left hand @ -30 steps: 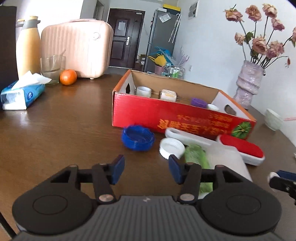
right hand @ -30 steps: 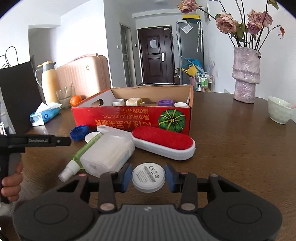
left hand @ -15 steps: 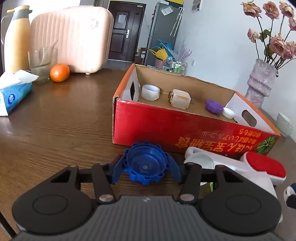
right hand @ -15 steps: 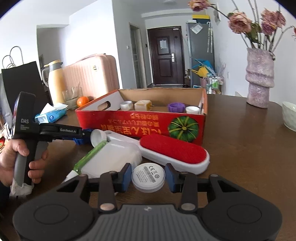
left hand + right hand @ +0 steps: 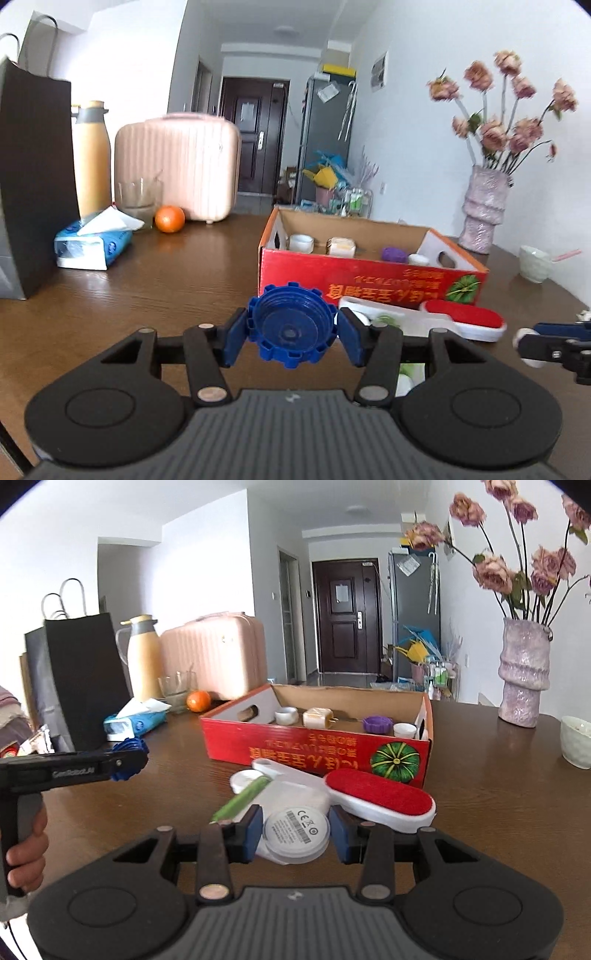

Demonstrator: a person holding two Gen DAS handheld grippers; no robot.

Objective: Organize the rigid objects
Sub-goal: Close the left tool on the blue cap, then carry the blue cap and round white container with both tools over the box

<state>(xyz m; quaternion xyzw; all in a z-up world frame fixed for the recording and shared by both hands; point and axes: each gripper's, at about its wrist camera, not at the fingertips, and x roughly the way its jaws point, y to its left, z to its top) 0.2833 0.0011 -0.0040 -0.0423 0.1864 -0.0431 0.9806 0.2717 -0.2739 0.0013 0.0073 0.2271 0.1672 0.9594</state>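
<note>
Partly hidden items first: the translucent white plastic bottle (image 5: 295,794) with the green spray neck (image 5: 242,799) lies behind the right gripper (image 5: 295,834), so its outline is incomplete in the right wrist view; in the left wrist view only scraps of it show under the left gripper (image 5: 291,334). Flower heads in the ribbed lilac ceramic vase (image 5: 484,210) are blurred and partly cut off at the frame edge. Print on the red cardboard box (image 5: 369,284) reads upside down and is not legible.

Left gripper: jaws about half open and clamped on the blue ridged plastic cap (image 5: 291,326), toothed around its rim, hollow side facing the camera, held clear above the dark wood-grain table (image 5: 147,280), in front of the box's near left corner.

Right gripper: jaws fairly narrow, pads pressed on both sides of the round white plastic disc (image 5: 296,830), flat face printed with a barcode label, held above the table short of the box.

Open-topped box contents: 2 small white cups, 1 cream block, 1 purple ridged cap (image 5: 376,723).

Against the box front lies the white-handled lint brush with a red fuzzy pad (image 5: 380,799); the small white round lid (image 5: 245,780) lies beside the handle.
</note>
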